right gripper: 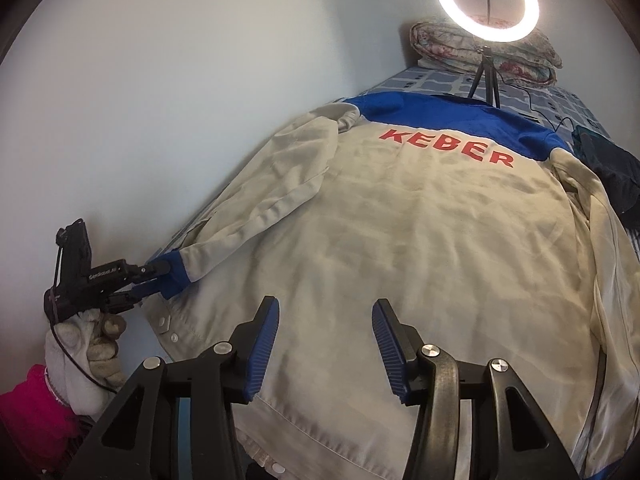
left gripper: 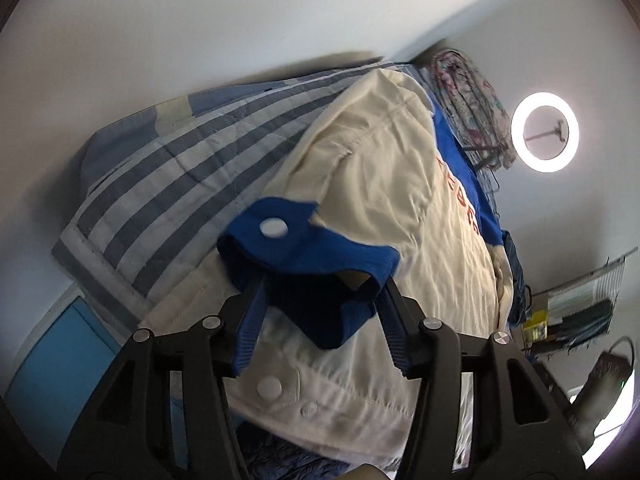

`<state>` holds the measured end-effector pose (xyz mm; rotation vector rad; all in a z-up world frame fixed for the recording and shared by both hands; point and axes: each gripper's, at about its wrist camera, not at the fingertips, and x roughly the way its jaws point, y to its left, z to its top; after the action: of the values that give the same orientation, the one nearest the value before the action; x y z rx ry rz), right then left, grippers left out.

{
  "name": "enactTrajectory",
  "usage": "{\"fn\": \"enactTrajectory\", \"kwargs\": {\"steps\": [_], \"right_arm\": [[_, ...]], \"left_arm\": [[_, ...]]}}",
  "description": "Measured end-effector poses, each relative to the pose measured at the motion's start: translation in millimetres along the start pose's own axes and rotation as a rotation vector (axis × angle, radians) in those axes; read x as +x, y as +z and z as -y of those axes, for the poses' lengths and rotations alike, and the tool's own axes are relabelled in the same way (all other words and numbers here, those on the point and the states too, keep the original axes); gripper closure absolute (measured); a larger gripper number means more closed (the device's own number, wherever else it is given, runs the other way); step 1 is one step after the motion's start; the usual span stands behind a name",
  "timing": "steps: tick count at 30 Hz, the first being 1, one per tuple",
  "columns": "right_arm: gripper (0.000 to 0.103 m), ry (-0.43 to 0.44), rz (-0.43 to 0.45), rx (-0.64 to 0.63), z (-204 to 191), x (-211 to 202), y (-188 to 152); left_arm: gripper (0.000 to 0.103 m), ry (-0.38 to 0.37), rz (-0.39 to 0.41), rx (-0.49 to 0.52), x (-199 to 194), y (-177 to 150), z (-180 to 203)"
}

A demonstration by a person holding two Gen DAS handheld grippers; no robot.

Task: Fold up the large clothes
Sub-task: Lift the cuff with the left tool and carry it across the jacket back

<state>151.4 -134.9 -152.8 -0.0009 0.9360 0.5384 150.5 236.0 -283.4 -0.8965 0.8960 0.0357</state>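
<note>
A large cream jacket [right gripper: 400, 248] with a blue yoke and red "KEBER" lettering lies back-up on the bed. Its left sleeve ends in a blue cuff [right gripper: 174, 276]. My left gripper [right gripper: 154, 278] is shut on that cuff and holds it at the bed's left edge; in the left wrist view the blue cuff [left gripper: 304, 256] with a white snap hangs between the fingers [left gripper: 250, 336]. My right gripper [right gripper: 324, 316] is open and empty, just above the jacket's lower hem.
A ring light on a tripod [right gripper: 486, 4] stands at the head of the bed before a folded floral quilt [right gripper: 480, 52]. A dark garment [right gripper: 612, 172] lies at the right. A striped blanket [left gripper: 180, 168] lies against the wall.
</note>
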Motion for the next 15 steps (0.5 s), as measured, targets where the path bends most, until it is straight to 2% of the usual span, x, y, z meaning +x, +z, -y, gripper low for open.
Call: {"fn": "enactTrajectory", "kwargs": {"steps": [4, 5, 7, 10, 13, 15], "right_arm": [[0.052, 0.013, -0.01, -0.024, -9.0, 4.3, -1.0], [0.052, 0.016, -0.011, -0.028, -9.5, 4.3, -1.4], [0.052, 0.022, -0.011, -0.039, -9.6, 2.8, -3.1], [0.052, 0.011, -0.014, -0.045, -4.7, 2.6, -6.0], [0.052, 0.014, -0.031, -0.017, 3.0, 6.1, -7.6], [0.051, 0.026, -0.037, 0.008, 6.5, 9.0, -7.5]], "left_arm": [[0.049, -0.064, -0.028, -0.185, 14.4, 2.8, -20.6], [0.049, -0.075, -0.036, -0.198, 12.6, -0.3, -22.3], [0.049, -0.073, -0.047, -0.176, 4.0, -10.0, -18.4], [0.049, -0.053, -0.02, -0.137, -14.7, -25.8, -10.6], [0.049, 0.001, 0.019, -0.121, -24.6, -30.1, -11.7], [0.049, 0.034, 0.026, -0.149, -21.0, -25.3, -17.9]]}}
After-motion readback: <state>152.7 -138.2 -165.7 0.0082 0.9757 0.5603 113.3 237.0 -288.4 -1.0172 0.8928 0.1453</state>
